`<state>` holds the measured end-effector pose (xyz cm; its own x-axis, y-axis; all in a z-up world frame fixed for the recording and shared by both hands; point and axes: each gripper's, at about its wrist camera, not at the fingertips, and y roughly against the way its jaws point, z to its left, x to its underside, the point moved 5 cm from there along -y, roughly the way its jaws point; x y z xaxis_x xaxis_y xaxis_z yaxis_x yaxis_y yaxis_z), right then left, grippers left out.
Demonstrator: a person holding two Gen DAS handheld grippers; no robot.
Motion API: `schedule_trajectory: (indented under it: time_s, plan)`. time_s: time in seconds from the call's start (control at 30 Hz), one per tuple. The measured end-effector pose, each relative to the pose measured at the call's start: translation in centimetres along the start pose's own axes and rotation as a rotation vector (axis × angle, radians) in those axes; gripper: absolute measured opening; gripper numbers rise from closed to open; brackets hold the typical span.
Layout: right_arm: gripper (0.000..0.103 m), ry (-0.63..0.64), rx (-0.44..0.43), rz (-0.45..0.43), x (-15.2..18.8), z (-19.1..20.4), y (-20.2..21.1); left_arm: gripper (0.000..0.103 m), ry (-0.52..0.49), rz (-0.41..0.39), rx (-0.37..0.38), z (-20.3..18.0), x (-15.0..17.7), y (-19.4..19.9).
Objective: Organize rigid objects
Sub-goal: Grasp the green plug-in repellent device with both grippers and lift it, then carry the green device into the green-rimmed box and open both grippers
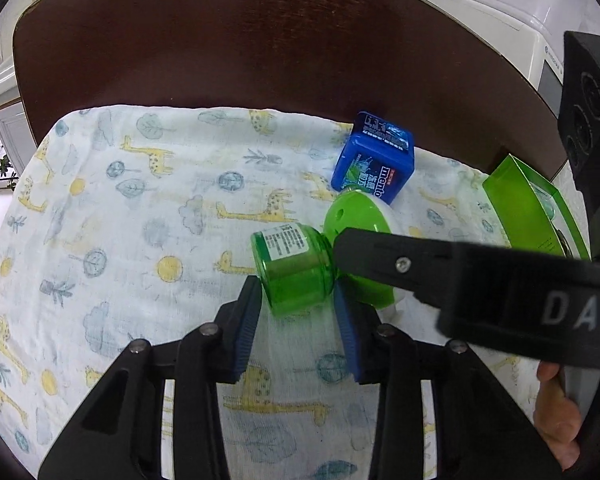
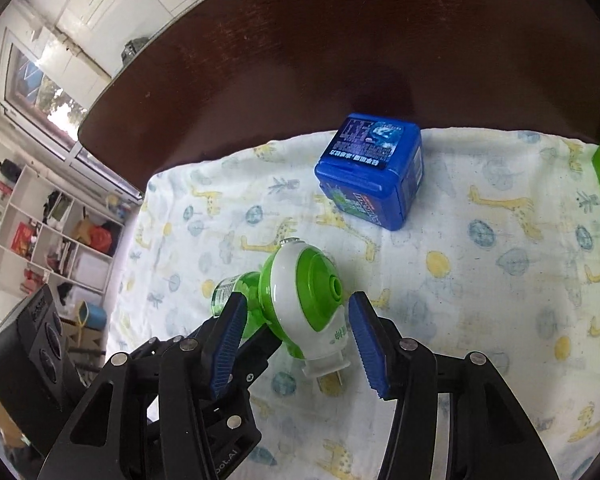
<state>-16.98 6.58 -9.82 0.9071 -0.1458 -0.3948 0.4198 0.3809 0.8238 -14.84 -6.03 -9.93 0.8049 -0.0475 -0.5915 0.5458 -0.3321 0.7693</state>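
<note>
A green liquid bottle (image 1: 292,264) screwed into a green and white plug-in heater (image 1: 356,216) lies on its side on the giraffe-print cloth (image 1: 140,200). My left gripper (image 1: 296,286) is shut on the bottle, its blue pads against both sides. In the right wrist view my right gripper (image 2: 297,300) stands open around the heater (image 2: 316,292), with a small gap at each pad; the bottle (image 2: 236,288) pokes out to the left. One black finger (image 1: 380,256) of the right gripper crosses the heater in the left wrist view.
A blue mint box (image 2: 372,168) stands at the cloth's far edge. A green carton (image 1: 528,208) lies at the right side. The dark brown table (image 1: 260,40) extends beyond the cloth. A hand (image 1: 556,412) holds the right gripper.
</note>
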Motion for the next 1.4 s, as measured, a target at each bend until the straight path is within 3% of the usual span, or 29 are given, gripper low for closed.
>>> schedule_trajectory:
  time_s: [0.07,0.27,0.67,0.97,1.4]
  plan:
    - [0.049,0.012,0.024,0.007,0.1,0.1,-0.6,0.035,0.001,-0.007,0.008,0.2,-0.1,0.1]
    - [0.048,0.053,0.059,-0.009,0.3,0.6,-0.2,0.035,0.011,-0.017,0.024,-0.2,-0.2,1.4]
    - [0.048,0.055,0.034,-0.122,0.0,0.0,6.0,0.035,-0.088,-0.089,0.030,-5.7,-2.2,5.5]
    - [0.048,-0.027,0.054,-0.267,-0.2,-5.9,14.2,0.035,-0.248,-0.119,0.096,-16.8,-4.0,6.0]
    - [0.048,-0.242,0.137,-0.434,0.6,-21.9,24.6,0.035,-0.469,-0.058,0.212,-35.4,-5.6,0.7]
